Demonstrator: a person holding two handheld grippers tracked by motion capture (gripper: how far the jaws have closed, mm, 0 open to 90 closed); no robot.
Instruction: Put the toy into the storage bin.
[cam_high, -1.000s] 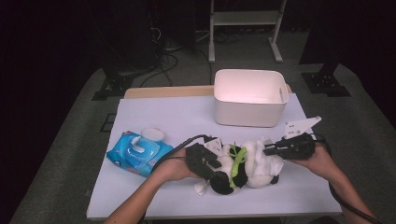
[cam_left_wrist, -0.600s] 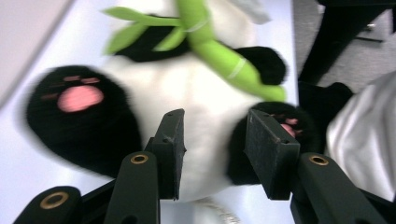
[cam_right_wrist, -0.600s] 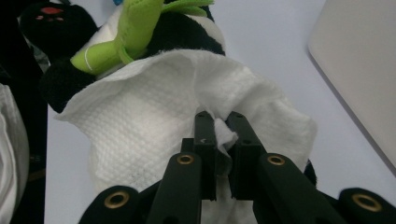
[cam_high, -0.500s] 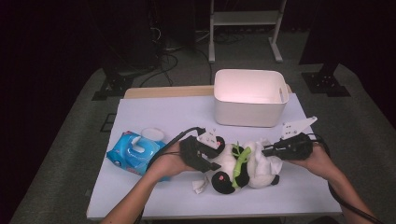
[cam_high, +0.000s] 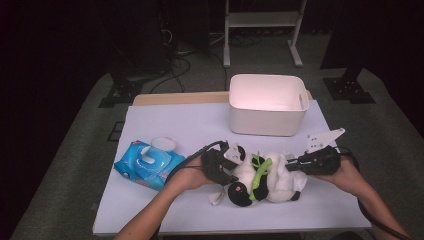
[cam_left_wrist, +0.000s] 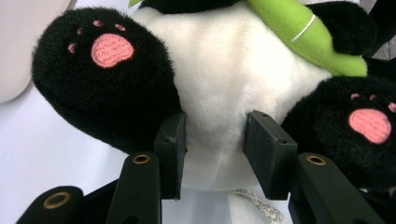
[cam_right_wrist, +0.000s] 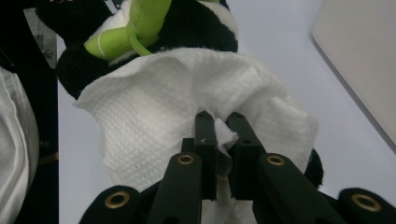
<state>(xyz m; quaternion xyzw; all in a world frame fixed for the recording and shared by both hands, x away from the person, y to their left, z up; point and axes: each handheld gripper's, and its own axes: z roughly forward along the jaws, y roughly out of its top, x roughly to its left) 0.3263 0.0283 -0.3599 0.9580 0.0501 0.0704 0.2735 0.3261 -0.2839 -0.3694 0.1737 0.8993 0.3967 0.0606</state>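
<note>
A black-and-white panda plush with a green bamboo stalk lies on the white table, near the front. My left gripper comes in from the left. Its pads press the white fur between the two black feet with pink paw marks. A white wipe is draped over the panda's other end. My right gripper is shut on a bunched fold of that wipe; it reaches in from the right.
A white bin stands open behind the panda. A blue pack of wet wipes with its round lid flipped up lies to the left. The panda's small white tag trails toward the table's front edge.
</note>
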